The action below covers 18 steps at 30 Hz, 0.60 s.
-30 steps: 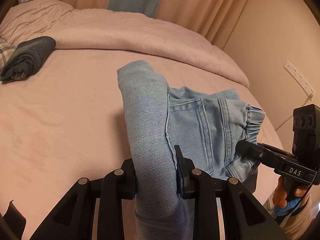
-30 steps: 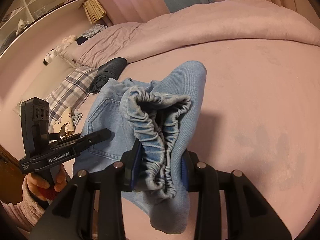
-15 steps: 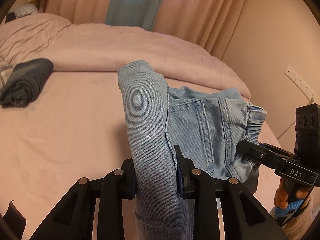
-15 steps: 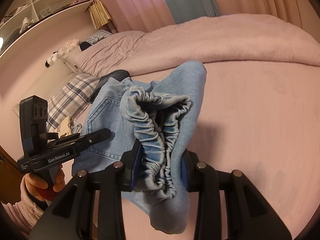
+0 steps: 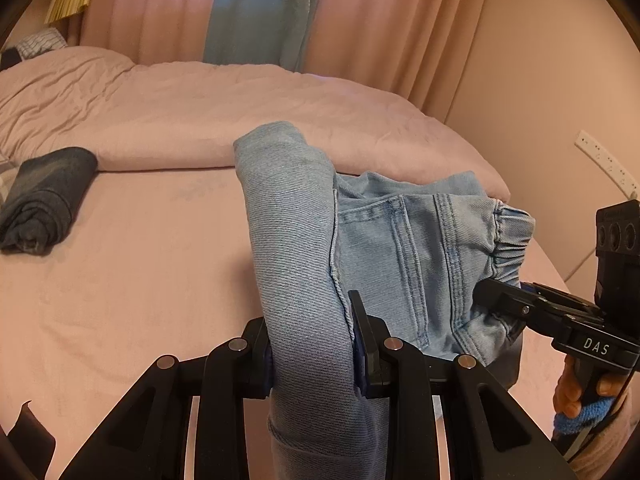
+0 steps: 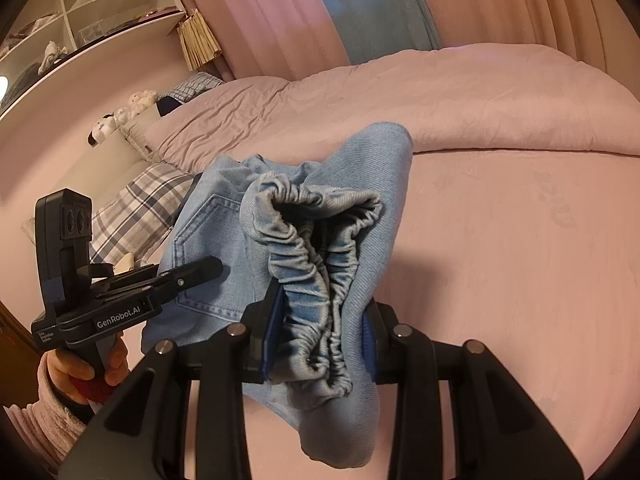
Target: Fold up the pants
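Both wrist views have tilted up since the earlier frames, so more curtain shows and the bed sits lower in view; the grip on the denim is unchanged. Writing reads "DAS" on the right gripper's body as seen from the left wrist, and "GenRobot.AI" on the left gripper's body as seen from the right wrist.

The left gripper is clamped on a folded leg of the light blue pants, its jaws held partly apart by the thick fabric. The right gripper is clamped on the bunched elastic waistband of the pants, also held apart by cloth. The pants hang between the two grippers, lifted above the near edge of the bed, back pocket showing.

The bed has a pink sheet, with a pink duvet heaped along its far edge. A dark folded garment lies near the left edge. Plaid pillows, pink curtains, a wall socket strip and white shelving surround it.
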### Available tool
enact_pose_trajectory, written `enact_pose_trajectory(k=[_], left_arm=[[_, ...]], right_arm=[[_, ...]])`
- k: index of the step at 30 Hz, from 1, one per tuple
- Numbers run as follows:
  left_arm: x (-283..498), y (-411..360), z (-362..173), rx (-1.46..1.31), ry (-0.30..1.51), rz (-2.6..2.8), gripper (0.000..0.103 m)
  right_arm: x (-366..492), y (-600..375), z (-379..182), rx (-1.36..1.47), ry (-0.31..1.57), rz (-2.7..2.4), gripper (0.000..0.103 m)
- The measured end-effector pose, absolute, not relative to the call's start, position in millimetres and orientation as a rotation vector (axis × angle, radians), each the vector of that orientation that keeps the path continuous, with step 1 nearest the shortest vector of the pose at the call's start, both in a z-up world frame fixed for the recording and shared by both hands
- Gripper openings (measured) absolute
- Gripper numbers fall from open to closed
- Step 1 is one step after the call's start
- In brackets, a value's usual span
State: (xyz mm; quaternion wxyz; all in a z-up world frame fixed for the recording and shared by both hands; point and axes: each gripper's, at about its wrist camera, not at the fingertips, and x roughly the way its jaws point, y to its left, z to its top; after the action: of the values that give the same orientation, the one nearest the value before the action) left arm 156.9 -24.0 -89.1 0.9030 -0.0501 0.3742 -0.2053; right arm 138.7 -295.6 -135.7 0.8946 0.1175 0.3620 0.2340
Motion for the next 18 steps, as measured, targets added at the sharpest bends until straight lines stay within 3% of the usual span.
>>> enact_pose_trajectory(k=[18], left_arm=[[195.6, -39.0, -104.5, -0.082, 0.791, -0.409, 0.028]], right_arm=[[187.1, -289.5, -149.1, 0.243, 0.765, 0.451, 0.034]])
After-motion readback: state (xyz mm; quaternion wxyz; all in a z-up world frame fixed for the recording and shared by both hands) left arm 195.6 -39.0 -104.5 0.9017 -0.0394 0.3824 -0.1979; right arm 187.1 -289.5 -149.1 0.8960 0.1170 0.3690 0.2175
